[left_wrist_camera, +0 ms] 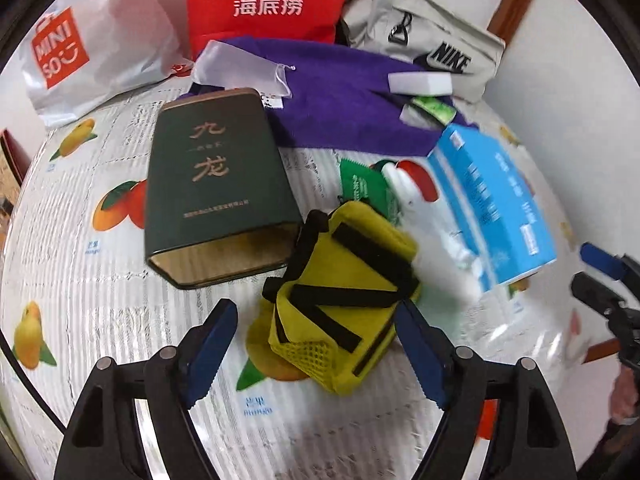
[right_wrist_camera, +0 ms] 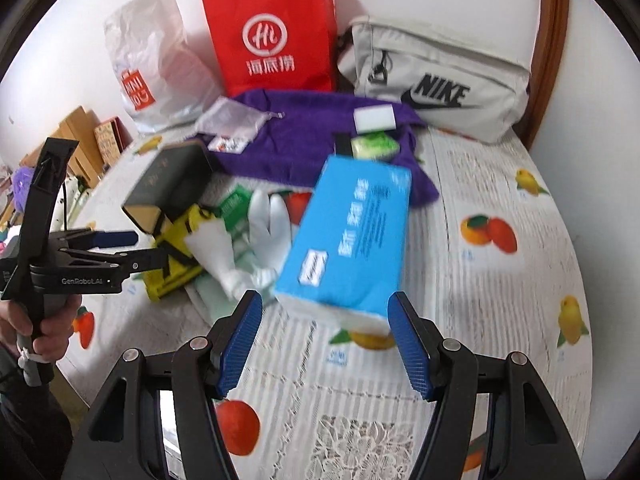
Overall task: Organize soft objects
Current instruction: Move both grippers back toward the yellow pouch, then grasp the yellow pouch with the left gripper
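Left tool is seen spread wide over the yellow pouch, pads clear of it. Right tool is seen parted, empty, before the blue tissue pack. Both items are laid on the fruit-print counter, a green tin beside the pouch.

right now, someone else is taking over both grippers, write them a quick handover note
Left gripper: jaws open, nothing held, either side of the yellow pouch.
Right gripper: jaws open, empty, just short of the blue tissue pack.
White glove lies between pouch and pack; purple cloth behind carries a white sponge and a green one.
Red bag, plastic bag and grey Nike bag stand at the back.
Done: nothing visibly sorted. Left: everything.
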`<state>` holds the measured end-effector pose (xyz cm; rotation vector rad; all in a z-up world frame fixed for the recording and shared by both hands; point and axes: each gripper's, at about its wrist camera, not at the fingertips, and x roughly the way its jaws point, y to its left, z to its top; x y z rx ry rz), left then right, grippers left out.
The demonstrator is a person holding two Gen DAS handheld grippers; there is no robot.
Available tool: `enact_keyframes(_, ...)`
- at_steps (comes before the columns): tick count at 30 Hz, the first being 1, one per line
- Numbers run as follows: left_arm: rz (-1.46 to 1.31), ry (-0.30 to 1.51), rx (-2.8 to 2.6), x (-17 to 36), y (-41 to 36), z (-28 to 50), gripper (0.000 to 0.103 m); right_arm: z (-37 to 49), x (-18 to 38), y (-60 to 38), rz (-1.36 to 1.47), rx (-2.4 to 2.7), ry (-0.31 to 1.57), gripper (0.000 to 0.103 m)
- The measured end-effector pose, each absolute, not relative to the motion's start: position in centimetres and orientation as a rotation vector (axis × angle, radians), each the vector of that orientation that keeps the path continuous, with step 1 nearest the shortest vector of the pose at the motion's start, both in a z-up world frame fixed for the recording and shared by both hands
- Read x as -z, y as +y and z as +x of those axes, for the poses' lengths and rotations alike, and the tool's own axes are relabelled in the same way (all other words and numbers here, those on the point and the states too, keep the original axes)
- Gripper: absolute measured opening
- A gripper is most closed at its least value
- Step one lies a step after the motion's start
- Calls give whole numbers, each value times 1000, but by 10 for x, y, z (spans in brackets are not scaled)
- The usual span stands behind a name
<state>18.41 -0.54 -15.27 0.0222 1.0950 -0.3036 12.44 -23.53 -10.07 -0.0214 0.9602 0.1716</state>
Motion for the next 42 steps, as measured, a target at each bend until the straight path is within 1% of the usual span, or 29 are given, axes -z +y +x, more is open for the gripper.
enact_keyframes(8, 33, 1110, 392, 171, -10, 195, 80, 128, 123, -235, -31, -159, 1013, 65)
enact_keyframes(12, -24, 1124, 483, 175, -14, 187, 80, 132, 130, -231, -36, -168, 1027, 65)
enact_keyframes(18, 133, 1102, 438, 173, -31, 168, 80, 133, 135, -228, -38, -187, 1033, 65)
enact_keyframes(23, 159, 1086, 437, 171, -34, 178, 80, 132, 136, -230, -25, -198, 1034, 65)
enact_keyframes(27, 189, 1098, 439, 178, -42, 186, 85, 130, 140, -229, -22, -192, 1044, 65)
enact_keyframes(29, 202, 1093, 437, 179, -45, 186, 85, 129, 140, -227, -19, -203, 1046, 65)
enact_keyframes(32, 194, 1072, 432, 176, -44, 183, 71, 126, 138, -224, -32, -215, 1037, 65)
enact_keyframes(33, 195, 1073, 433, 176, -42, 182, 70, 124, 136, -222, -36, -226, 1027, 65)
enact_keyframes(34, 195, 1070, 429, 175, -40, 179, 64, 122, 134, -220, -39, -238, 1016, 65)
enact_keyframes(35, 191, 1069, 427, 173, -38, 177, 62, 120, 131, -218, -43, -256, 1004, 65)
enact_keyframes(38, 185, 1070, 428, 169, -33, 167, 60, 116, 123, -211, -55, -303, 962, 65)
enact_keyframes(42, 198, 1081, 389, 168, -25, 150, 59, 115, 115, -198, -84, -364, 908, 65)
